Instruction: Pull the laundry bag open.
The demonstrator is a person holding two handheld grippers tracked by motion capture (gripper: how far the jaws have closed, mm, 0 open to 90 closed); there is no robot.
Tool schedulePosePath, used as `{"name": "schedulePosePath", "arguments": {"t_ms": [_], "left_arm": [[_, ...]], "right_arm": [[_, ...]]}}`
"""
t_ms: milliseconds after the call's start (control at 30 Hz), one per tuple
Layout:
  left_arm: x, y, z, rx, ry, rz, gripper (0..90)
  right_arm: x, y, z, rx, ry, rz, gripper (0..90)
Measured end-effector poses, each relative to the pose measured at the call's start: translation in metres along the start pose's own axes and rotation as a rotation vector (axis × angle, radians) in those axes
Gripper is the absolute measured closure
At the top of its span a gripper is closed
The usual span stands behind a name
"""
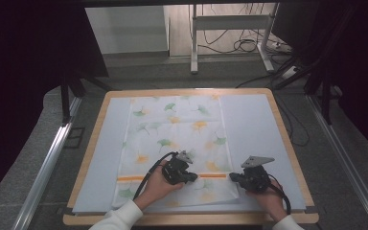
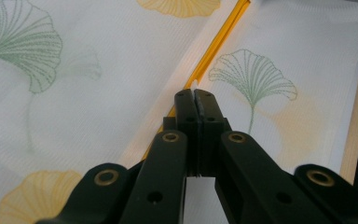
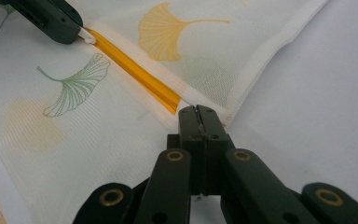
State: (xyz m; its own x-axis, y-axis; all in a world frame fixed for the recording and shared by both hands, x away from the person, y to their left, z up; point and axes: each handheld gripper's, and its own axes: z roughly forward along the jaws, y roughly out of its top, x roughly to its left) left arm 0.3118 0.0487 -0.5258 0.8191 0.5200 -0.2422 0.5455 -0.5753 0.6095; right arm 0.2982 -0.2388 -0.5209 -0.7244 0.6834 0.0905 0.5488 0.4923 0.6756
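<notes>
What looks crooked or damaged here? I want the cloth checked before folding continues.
Nothing stands out. The ginkgo-print cloth lies flat and square on the table, its orange stripe straight. The left gripper and right gripper are shut on the stripe line.

cloth on sheet — sheet on table.

White mesh bag with green and yellow ginkgo-leaf print, lying flat on the pale sheet, long axis running away from the person. Orange zipper crosses it near the close end, parallel to the table's front edge. In the right gripper view the zipper shows as a glossy orange strip between white hems; its end sits by the bag's right edge. White pull tab stands mid-zipper. Fabric lies mostly smooth, with a slight crease along the zipper.
</notes>
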Motion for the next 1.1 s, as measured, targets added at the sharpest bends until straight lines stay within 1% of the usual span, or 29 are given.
{"name": "schedulePosePath", "arguments": {"t_ms": [267,300,500,533,600,900,1100], "left_arm": [[0.001,-0.005,-0.004,-0.003,0.007,-0.009,90.0],[0.001,-0.006,-0.004,-0.004,0.008,-0.010,90.0],[0.003,-0.007,-0.006,-0.006,0.011,-0.017,90.0],[0.004,-0.008,-0.006,-0.006,0.011,-0.019,90.0],[0.005,-0.009,-0.007,-0.009,0.008,-0.026,90.0],[0.004,-0.010,-0.008,-0.009,0.013,-0.023,90.0],[0.005,-0.012,-0.010,-0.010,0.018,-0.028,90.0]], "right_arm": [[0.000,0.000,0.000,-0.003,-0.002,-0.002,89.7],[0.000,0.000,0.000,-0.003,-0.003,-0.009,89.7],[0.001,0.000,0.000,0.004,-0.002,-0.018,89.7],[0.001,-0.001,0.000,0.014,0.007,-0.017,89.7],[0.001,-0.001,0.000,0.010,0.005,-0.018,89.7],[0.001,-0.001,0.000,0.014,0.007,-0.017,89.7],[0.001,-0.001,0.000,0.014,0.008,-0.014,89.7]]}}
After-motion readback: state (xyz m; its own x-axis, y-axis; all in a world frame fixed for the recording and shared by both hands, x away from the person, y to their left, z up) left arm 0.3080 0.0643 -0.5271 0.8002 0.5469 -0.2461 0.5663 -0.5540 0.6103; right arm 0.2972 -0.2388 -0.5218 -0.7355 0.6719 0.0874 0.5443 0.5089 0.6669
